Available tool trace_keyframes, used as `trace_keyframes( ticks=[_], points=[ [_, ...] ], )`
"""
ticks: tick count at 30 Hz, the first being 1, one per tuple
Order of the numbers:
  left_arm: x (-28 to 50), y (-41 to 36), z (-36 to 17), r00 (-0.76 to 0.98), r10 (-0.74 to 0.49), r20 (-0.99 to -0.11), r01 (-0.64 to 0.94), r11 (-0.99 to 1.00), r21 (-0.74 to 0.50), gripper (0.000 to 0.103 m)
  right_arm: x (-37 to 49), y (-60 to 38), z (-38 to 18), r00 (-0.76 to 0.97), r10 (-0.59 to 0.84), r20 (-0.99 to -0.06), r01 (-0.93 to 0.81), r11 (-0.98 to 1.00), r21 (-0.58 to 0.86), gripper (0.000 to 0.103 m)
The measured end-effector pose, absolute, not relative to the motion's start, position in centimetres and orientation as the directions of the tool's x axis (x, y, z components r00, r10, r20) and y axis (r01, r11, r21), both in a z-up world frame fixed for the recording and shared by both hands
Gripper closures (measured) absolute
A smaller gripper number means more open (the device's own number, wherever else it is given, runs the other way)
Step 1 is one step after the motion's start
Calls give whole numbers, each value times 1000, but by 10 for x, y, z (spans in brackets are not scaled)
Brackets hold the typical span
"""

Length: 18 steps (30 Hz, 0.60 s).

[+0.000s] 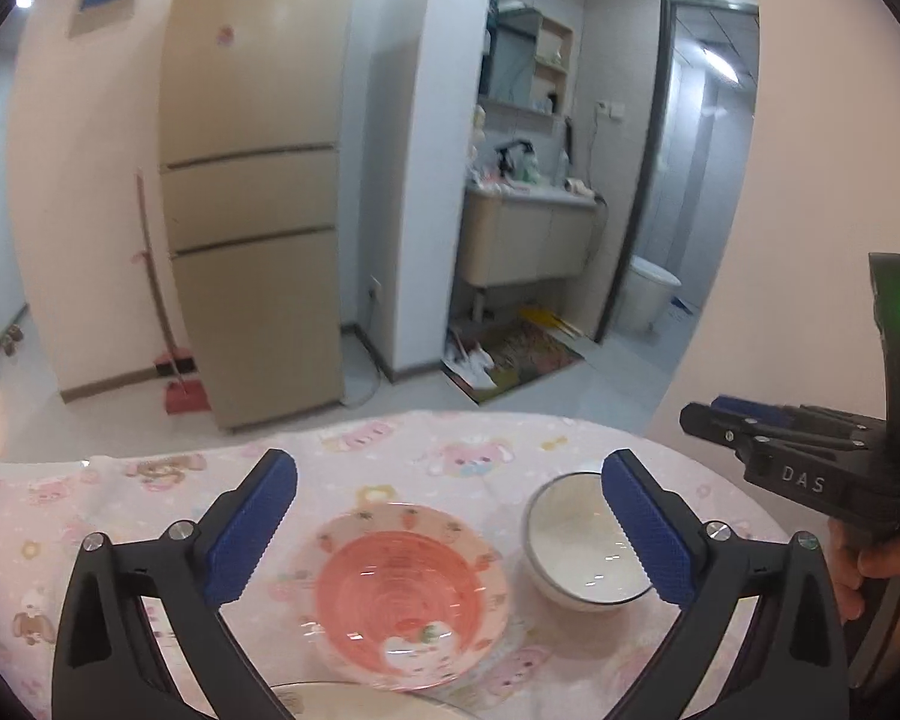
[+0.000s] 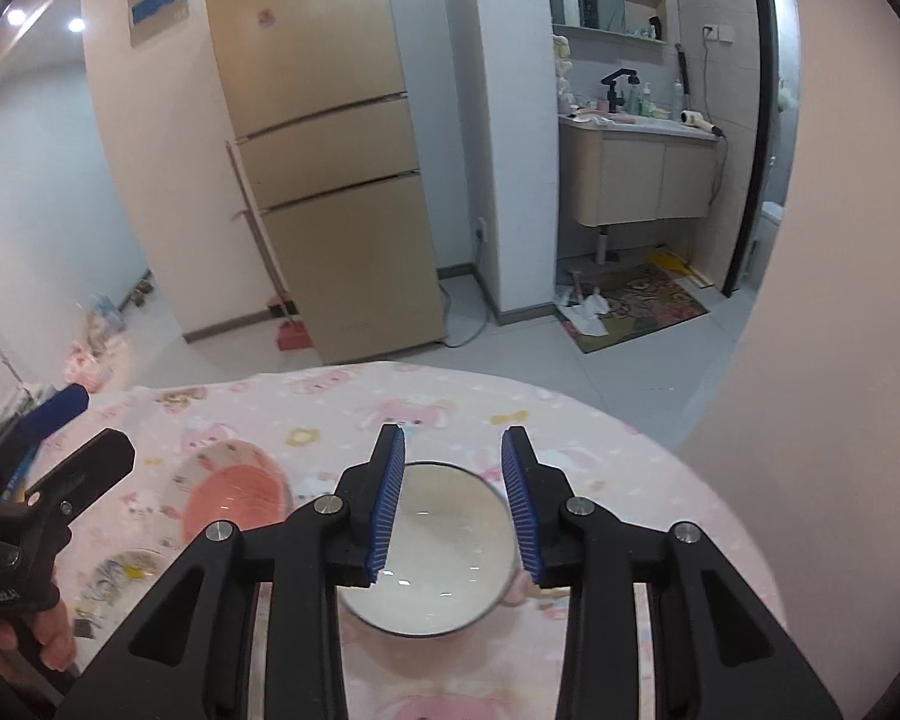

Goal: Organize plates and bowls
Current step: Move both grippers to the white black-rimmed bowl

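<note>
Pink cartoon-print cloth (image 1: 150,516) over the desk, filling the lower half of both views. Low in the left wrist view, centre: pink bowl (image 1: 411,594) with carrot pattern on its rim and a red ringed inside, upright on the cloth. Just right of it, apart by a narrow strip of cloth: white bowl (image 1: 582,546) with a dark rim, also upright. At the very bottom edge, a sliver of another pale rim (image 1: 354,699), kind of dish not clear. Left tool (image 1: 450,516) spread wide, blue pads at either side of the pink bowl and above it, nothing between them, right pad overlapping the white bowl's rim in the picture. Right tool (image 2: 453,501) part-open at a narrow gap, hanging over the white bowl (image 2: 444,576) in the lower centre of the right wrist view, pads clear of it, nothing gripped. Same tool visible at the right edge of the left wrist view, held by a hand (image 1: 870,576). Pink bowl (image 2: 234,498) at lower left of the right wrist view. Behind the desk: beige fridge (image 1: 252,192) upper centre, bathroom vanity (image 1: 528,240) to its right, red dustpan (image 1: 183,399) on the floor.
</note>
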<state>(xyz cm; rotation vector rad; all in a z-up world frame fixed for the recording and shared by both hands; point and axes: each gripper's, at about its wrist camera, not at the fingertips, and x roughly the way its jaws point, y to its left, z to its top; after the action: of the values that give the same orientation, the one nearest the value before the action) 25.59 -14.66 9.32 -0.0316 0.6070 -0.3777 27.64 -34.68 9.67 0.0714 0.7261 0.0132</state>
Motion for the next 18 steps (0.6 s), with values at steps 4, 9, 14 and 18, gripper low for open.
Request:
trace_keyframes(
  ticks=[4,9,14,18],
  points=[
    [275,-173,83,694,-367,-620,363,921,-139,17,282,-363,94,736,40,-676,32,995,94,70],
    [298,-196,61,619,-348,-704,362,922,-138,40,297,-376,76,679,64,-732,28,993,113,70],
    [308,-216,40,550,-323,-770,373,920,-120,43,310,-386,53,614,57,-787,40,994,103,78],
    [318,-228,29,510,-255,-822,350,934,-73,43,313,-380,37,561,72,-825,-3,996,85,78]
  ],
)
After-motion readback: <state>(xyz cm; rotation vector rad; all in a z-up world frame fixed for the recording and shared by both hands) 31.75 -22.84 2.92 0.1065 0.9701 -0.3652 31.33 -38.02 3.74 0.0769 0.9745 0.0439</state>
